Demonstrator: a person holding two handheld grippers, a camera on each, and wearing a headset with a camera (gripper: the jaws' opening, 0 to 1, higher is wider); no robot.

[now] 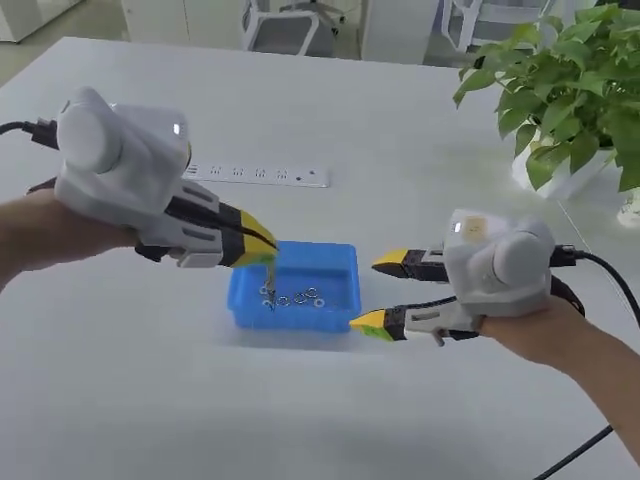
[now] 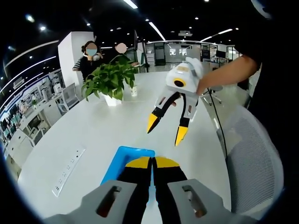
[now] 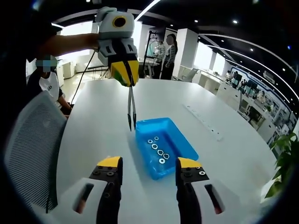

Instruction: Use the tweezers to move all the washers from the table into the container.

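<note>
My left gripper (image 1: 258, 240) is shut on a pair of metal tweezers (image 1: 269, 278) that point straight down, their tips low over the left part of the blue container (image 1: 340, 252). Several washers (image 1: 300, 299) lie on the container's floor. My right gripper (image 1: 375, 293) stands open just right of the container with nothing between its fingers. In the right gripper view the left gripper (image 3: 125, 74) holds the tweezers (image 3: 131, 109) beside the container (image 3: 187, 140) with the washers (image 3: 159, 149) in it. The left gripper view has my shut left gripper (image 2: 152, 163), the container (image 2: 122, 161) and the open right gripper (image 2: 165, 130).
A white power strip (image 1: 258, 175) lies on the table behind the container. A potted plant (image 1: 575, 90) stands at the back right. A black cable (image 1: 600, 270) trails from the right gripper. Office chairs stand beyond the table's far edge. People are behind the table in both gripper views.
</note>
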